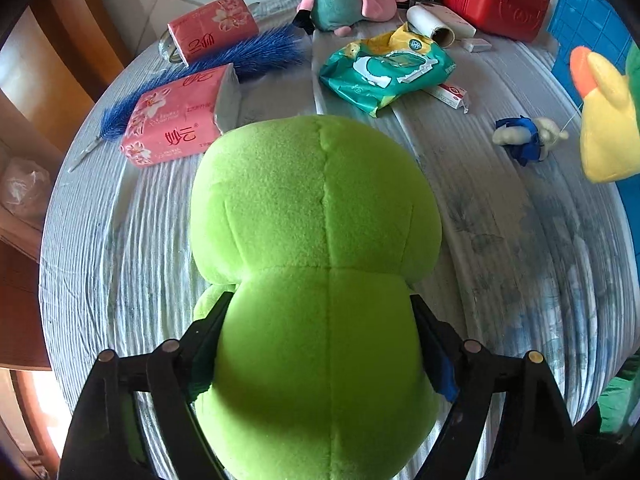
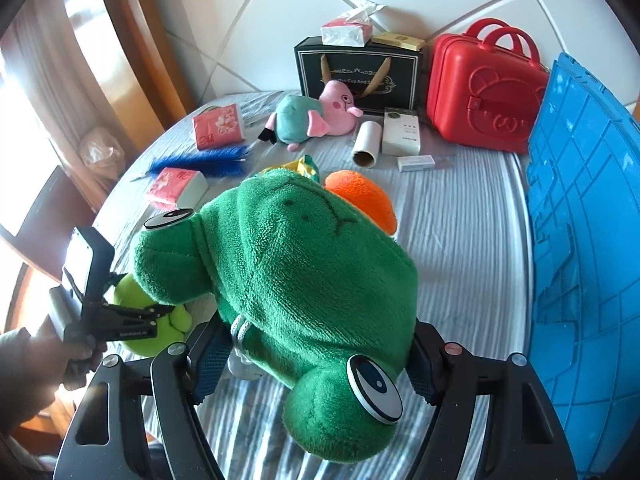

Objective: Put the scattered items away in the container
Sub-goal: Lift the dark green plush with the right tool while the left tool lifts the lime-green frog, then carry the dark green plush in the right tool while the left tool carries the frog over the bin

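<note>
Apparently mid-collection: left gripper [image 1: 320, 344] straddling lime plush [image 1: 316, 216], contact unclear; right gripper [image 2: 316, 356] clamping dark green frog [image 2: 288, 280], blue crate [image 2: 584, 220] frame-right.

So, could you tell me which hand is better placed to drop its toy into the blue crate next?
Right: the right tongs hold the green frog plush right beside the blue crate; the left tongs grip the lime plush farther away on the bed.

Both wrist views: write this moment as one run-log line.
left gripper: shut on lime plush toy | right gripper: shut on dark green frog plush | blue crate: right edge
</note>
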`<state>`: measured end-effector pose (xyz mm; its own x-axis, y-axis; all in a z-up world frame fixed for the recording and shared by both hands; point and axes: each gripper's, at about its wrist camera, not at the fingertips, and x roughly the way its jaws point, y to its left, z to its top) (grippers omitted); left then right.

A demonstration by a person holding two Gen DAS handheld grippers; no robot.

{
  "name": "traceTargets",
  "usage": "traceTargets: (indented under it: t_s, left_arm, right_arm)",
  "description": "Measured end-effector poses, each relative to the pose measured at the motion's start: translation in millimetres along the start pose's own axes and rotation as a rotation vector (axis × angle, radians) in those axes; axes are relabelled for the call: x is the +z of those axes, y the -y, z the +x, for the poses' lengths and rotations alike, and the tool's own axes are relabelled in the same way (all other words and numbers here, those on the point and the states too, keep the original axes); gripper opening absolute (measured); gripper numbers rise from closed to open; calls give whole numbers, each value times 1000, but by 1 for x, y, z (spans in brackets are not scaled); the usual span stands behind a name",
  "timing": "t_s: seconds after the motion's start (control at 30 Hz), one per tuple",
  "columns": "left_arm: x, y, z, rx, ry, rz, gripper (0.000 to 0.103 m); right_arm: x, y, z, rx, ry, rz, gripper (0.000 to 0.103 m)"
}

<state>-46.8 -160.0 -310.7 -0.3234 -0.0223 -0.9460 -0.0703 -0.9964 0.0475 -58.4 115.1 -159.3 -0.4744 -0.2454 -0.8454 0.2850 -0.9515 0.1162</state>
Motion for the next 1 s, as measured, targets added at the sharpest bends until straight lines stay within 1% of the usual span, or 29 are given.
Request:
traceTargets:
  t_s: [0.07, 0.17, 0.27, 0.37, 0.53, 0.83, 1.0]
  left_arm:
    - [0, -2, -3, -1, -3, -6, 65]
    - [-2, -5, -9, -3, -9, -23, 59]
    - [-4, -6, -16, 2, -12, -32, 56]
    - [-4, -5, -26, 15, -7, -28, 55]
    - [-1, -1, -51, 22, 31, -29, 55]
    - [13, 14, -113, 19, 143, -37, 54]
    - [24, 23, -143, 14, 191, -40, 54]
  right_arm:
    - [-1, 1, -3, -1, 4, 6, 74]
    - [-1, 3, -8, 2, 12, 13, 74]
    - [-1, 3, -13, 9, 20, 16, 74]
    - [-2, 1, -21, 18, 31, 20, 74]
    - [-4, 1, -30, 30, 39, 29, 74]
    - [-7, 4, -47, 52, 57, 40, 74]
    - [-6, 7, -58, 67, 70, 33, 74]
